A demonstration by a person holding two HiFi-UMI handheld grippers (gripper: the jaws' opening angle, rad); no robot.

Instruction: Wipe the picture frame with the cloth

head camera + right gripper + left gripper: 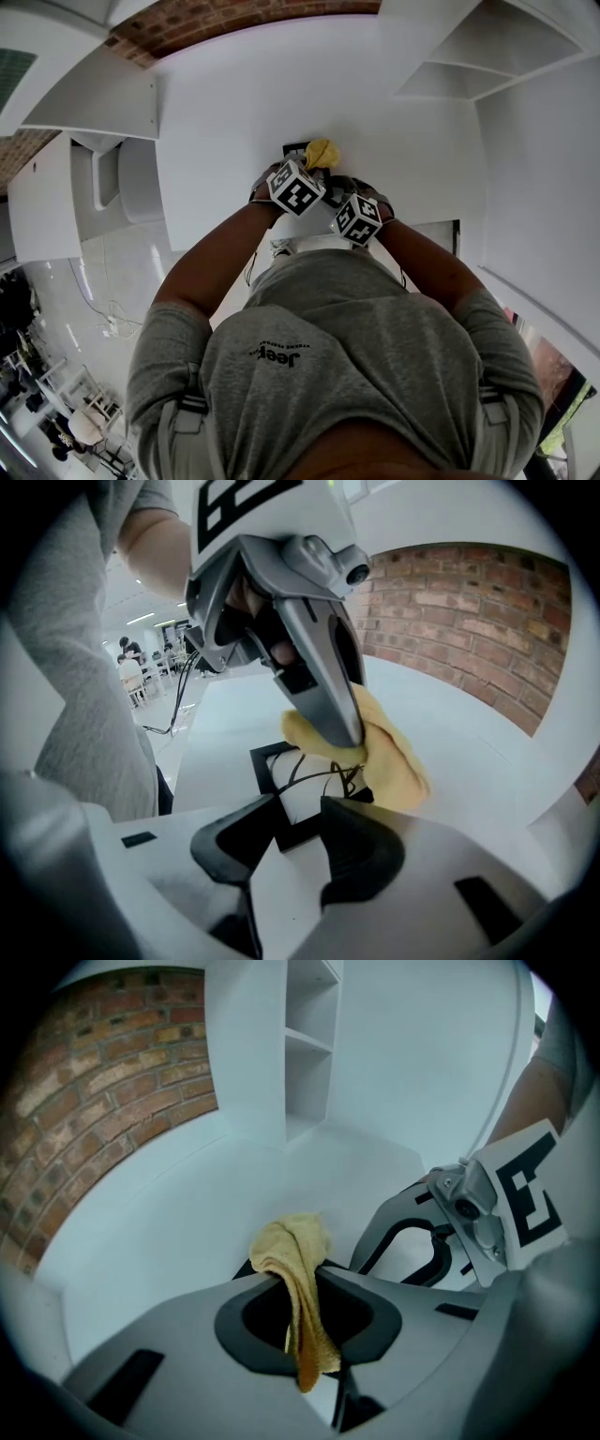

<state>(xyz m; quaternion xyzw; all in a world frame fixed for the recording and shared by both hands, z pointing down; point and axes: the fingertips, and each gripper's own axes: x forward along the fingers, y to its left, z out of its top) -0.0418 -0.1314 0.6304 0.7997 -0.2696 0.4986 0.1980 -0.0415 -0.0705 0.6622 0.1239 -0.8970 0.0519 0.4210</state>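
A small black picture frame (265, 764) with a line drawing lies flat on the white table (225, 112); in the head view only its corner (293, 150) shows. My left gripper (295, 1279) is shut on a yellow cloth (292, 1241), which bunches beyond the jaws and hangs down between them. In the right gripper view that cloth (396, 761) rests on the frame's far side under the left gripper (323, 667). My right gripper (297, 801) is at the frame's near corner, jaws apart, with the frame's edge showing in the gap. From above, both grippers (309, 171) (339, 190) sit close together.
A white open shelf unit (309, 1054) and a brick wall (103, 1072) stand behind the table. The person's torso (347, 356) covers the table's near edge. Cables (117, 323) lie on the floor at the left, and people sit far off (131, 663).
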